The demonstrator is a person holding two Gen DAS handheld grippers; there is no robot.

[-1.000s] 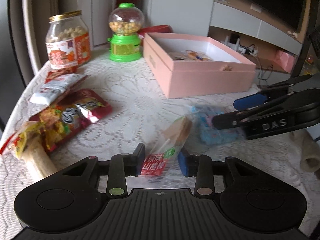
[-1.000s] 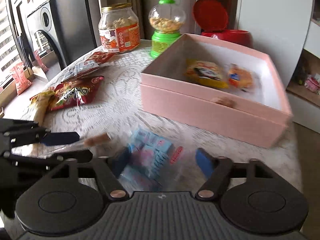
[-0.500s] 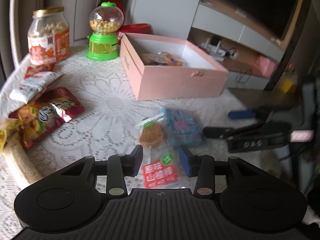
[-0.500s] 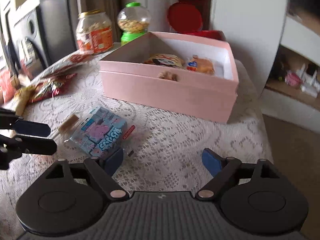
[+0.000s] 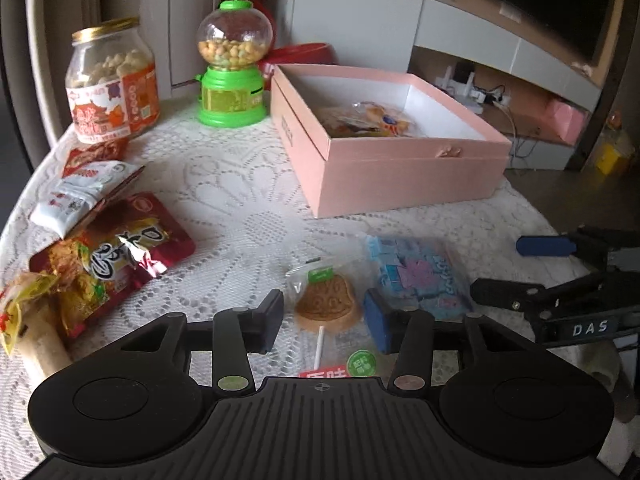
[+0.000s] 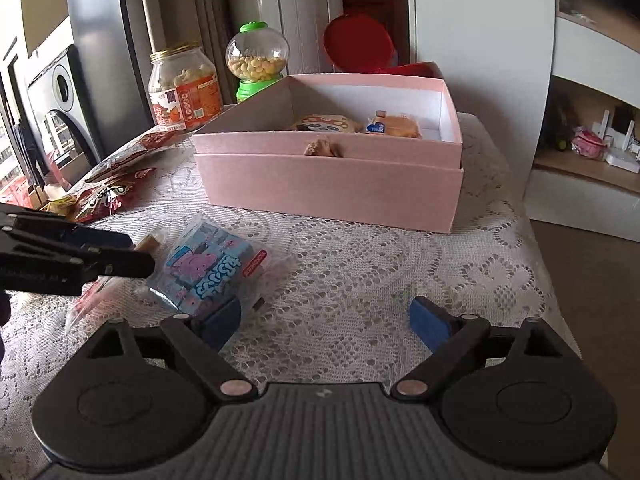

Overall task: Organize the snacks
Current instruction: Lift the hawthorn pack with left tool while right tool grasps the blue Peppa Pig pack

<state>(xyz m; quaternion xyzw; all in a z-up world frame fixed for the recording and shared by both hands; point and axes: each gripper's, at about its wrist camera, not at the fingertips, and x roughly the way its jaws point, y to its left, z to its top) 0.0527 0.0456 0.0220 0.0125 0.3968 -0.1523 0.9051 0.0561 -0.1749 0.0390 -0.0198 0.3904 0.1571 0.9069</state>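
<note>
Both jaws gape: left gripper (image 5: 324,322) straddles the lollipop (image 5: 326,306), untouched.

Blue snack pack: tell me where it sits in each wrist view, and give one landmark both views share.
Left wrist: blue snack pack lies lower centre-right, on the lace cloth beside the wrapped lollipop.
Right wrist: it lies centre-left, just ahead of the left finger.
Shared landmark: pink box, behind the pack.

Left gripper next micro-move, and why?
Probably close the left gripper on the lollipop pack: it lies on the lace cloth between the open fingers, ungripped, and the pink box ahead is open with snacks already inside.
</note>
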